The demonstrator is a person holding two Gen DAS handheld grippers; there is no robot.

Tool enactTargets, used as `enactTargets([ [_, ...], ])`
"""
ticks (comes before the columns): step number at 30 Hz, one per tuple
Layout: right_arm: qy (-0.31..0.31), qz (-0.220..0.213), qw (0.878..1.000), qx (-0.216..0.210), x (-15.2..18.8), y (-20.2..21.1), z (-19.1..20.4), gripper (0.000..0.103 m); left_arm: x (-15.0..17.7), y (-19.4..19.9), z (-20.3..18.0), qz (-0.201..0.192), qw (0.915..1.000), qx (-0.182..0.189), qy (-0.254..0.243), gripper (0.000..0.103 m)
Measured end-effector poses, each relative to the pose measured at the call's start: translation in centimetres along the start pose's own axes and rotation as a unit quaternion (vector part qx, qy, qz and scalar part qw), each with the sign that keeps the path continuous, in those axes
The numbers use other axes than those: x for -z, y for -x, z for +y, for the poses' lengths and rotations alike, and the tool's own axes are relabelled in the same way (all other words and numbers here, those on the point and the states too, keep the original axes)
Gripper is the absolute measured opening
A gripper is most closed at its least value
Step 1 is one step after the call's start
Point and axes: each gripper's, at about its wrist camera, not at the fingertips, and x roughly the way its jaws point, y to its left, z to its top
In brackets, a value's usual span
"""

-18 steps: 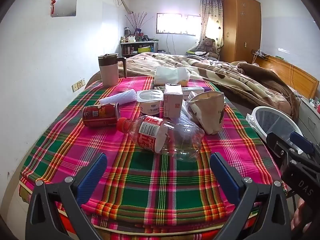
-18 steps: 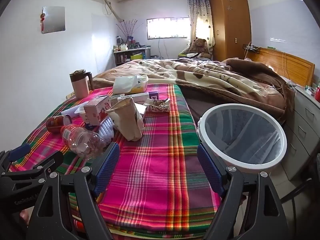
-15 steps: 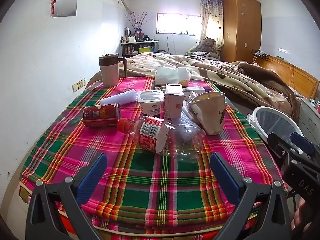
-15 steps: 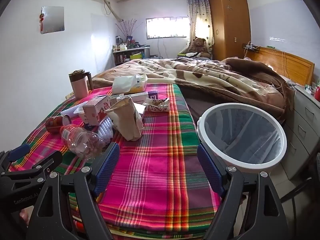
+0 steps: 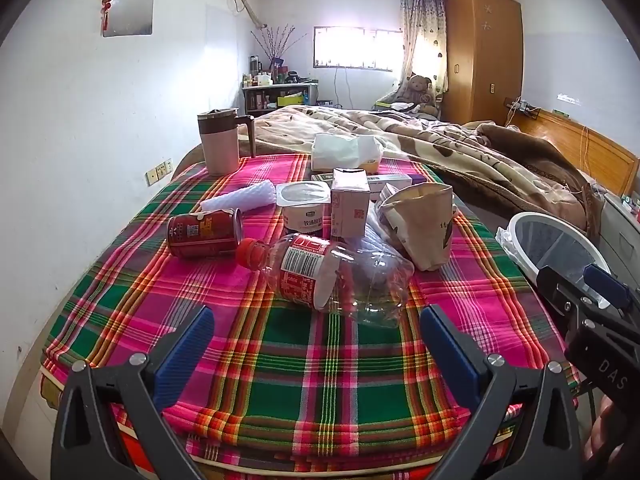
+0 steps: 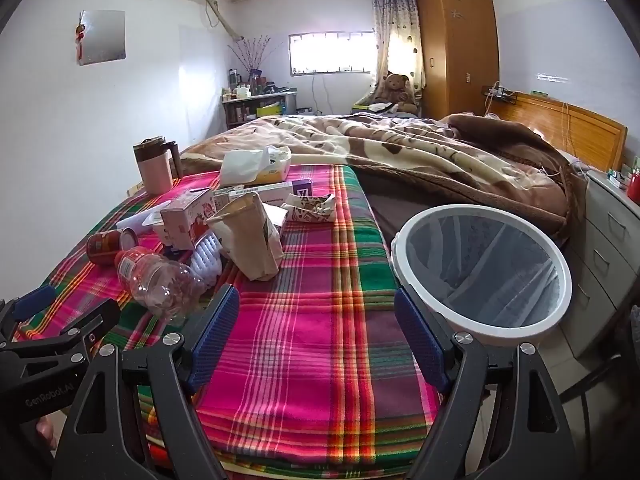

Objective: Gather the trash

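Trash on plaid blanket, clustered near its middle: crushed clear bottle lying on side, brown paper bag just right of it, red can to the left, pink carton behind. White bin beside bed edge. Left gripper spread wide, nothing between fingers. Right gripper spread too, empty.

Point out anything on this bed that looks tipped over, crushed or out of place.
On the plaid blanket, the plastic bottle lies on its side, dented, and the red can has toppled beside it. The paper bag is crumpled. Nothing looks spilled.
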Motion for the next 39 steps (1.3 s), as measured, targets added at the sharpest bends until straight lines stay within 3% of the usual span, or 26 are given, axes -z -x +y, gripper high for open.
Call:
enactTargets([
  [39,0.004,0.003,1.0,0.008,-0.04,0.02,0.35,0.081,0.14,-0.18,0.16,0.002,1.0,0.003,0.003,0.103],
])
